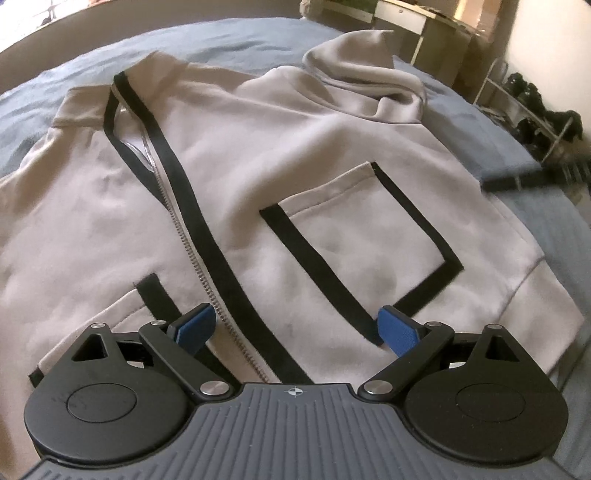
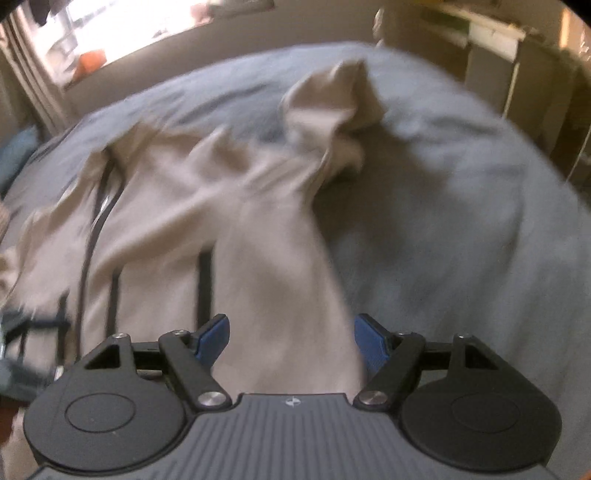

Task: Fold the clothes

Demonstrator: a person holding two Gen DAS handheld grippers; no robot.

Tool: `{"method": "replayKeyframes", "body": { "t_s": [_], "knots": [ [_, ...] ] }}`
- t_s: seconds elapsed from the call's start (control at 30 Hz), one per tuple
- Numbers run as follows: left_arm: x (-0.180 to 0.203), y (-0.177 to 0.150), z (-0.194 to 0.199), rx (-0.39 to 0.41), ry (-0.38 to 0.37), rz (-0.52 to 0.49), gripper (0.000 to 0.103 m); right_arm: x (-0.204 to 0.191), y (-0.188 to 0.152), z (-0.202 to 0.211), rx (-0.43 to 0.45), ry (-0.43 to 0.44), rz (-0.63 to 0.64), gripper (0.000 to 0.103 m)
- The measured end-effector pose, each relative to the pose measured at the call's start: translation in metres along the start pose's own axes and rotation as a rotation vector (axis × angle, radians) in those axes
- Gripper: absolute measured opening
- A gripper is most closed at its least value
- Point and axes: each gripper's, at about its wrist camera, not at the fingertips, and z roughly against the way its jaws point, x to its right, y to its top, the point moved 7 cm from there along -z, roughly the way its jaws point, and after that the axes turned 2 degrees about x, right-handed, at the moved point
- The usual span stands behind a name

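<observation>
- Pale grey zip-up hooded jacket with black tape trim [image 1: 258,155] is lying front-up, spread across the blue-grey bedspread [image 1: 229,48].
- Everything below is placed relative to the jacket.
- Silver zip with black edging [image 1: 192,236] is running diagonally down the jacket's front; upper part is sitting open, lower part is closed.
- Black-bordered patch pocket [image 1: 362,236] is sitting on the panel right of the zip; a second pocket edge [image 1: 147,295] is showing on the left panel.
- Hood [image 1: 365,70] is lying bunched at the jacket's far end, partly standing up.
- Left gripper [image 1: 297,328] is hovering over the jacket's hem end, straddling the zip line; blue-padded fingers [image 1: 195,325] are standing wide apart, nothing between them.
- Can't tell if its fingertips are touching the fabric.
- Right gripper [image 2: 291,339] is sitting at the jacket's right side; blue pads [image 2: 369,343] are spread wide.
- Right wrist view is motion-blurred, detail is poor.
- A long strip of the jacket, looks like a sleeve [image 2: 280,266], is running from the shoulder area down into the gap between the right gripper's fingers.
- Fingers aren't closed on it; whether cloth is resting on them, can't tell.
- Bare bedspread [image 2: 443,221] is showing right of the jacket.
- Pale wooden furniture [image 1: 417,22] and a white wire rack holding dark items [image 1: 532,110] are standing beyond the jacket's hood end, off the bed.
</observation>
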Motion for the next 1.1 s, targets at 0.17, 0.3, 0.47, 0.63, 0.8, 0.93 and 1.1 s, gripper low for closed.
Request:
{"method": "replayKeyframes", "body": {
  "t_s": [0.17,0.3,0.47,0.63,0.8,0.93,1.1],
  "knots": [
    [0.001,0.004,-0.005,0.013,0.013,-0.011,0.095,0.006,0.065,-0.022,0.052,-0.102,-0.003,0.077],
    [0.001,0.005,-0.008,0.023,0.023,-0.028,0.096,0.002,0.118,-0.049,0.109,-0.111,0.017,0.077],
    [0.001,0.006,-0.011,0.028,0.024,-0.049,0.096,-0.019,0.17,-0.094,0.157,-0.211,0.141,0.077],
    [0.001,0.006,-0.013,0.03,0.015,-0.048,0.097,-0.04,0.198,-0.137,0.163,-0.295,0.242,0.077],
    [0.001,0.005,-0.014,0.028,0.001,-0.06,0.098,-0.052,0.209,-0.175,0.136,-0.334,0.307,0.075],
    [0.001,0.005,-0.014,0.024,-0.01,-0.066,0.098,-0.04,0.208,-0.2,0.096,-0.401,0.311,0.057],
    [0.0,0.006,-0.015,0.022,-0.026,-0.062,0.099,-0.01,0.206,-0.189,0.123,-0.326,0.16,0.005]
  ]
}}
